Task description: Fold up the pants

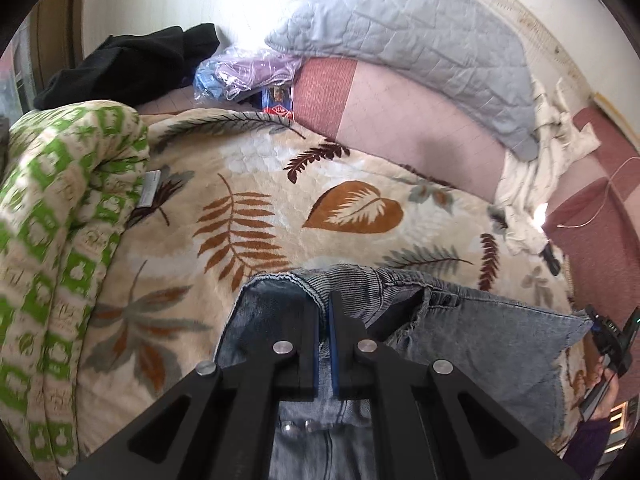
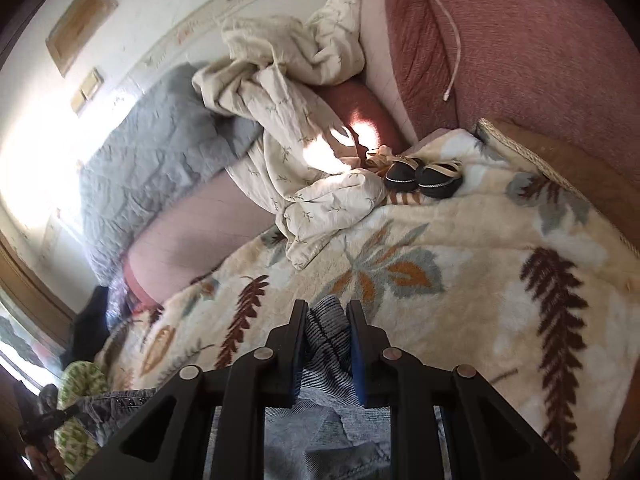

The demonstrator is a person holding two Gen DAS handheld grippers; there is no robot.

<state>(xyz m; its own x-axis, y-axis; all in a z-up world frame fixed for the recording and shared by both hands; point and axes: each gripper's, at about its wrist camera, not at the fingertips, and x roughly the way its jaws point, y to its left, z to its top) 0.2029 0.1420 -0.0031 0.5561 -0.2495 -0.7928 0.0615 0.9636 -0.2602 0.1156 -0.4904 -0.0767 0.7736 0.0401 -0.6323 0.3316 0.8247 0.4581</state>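
The pants are light blue jeans (image 1: 480, 332) with a ribbed elastic waistband, lifted above a cream blanket with leaf prints (image 1: 256, 184). In the left wrist view my left gripper (image 1: 325, 300) is shut on the waistband edge, and the denim hangs below it with two metal buttons showing. In the right wrist view my right gripper (image 2: 328, 312) is shut on a bunched fold of the ribbed waistband (image 2: 326, 340), with more denim (image 2: 332, 432) hanging under the jaws. The other gripper (image 1: 612, 336) shows at the right edge of the left view.
A green-and-cream rolled blanket (image 1: 60, 240) lies at the left. A grey quilted pillow (image 1: 420, 40), black clothes (image 1: 132, 64) and a plastic bag (image 1: 244, 72) lie at the back. A crumpled cream sheet (image 2: 304, 128), dark slippers (image 2: 420, 178) and a white cable (image 2: 452, 48) lie beyond the right gripper.
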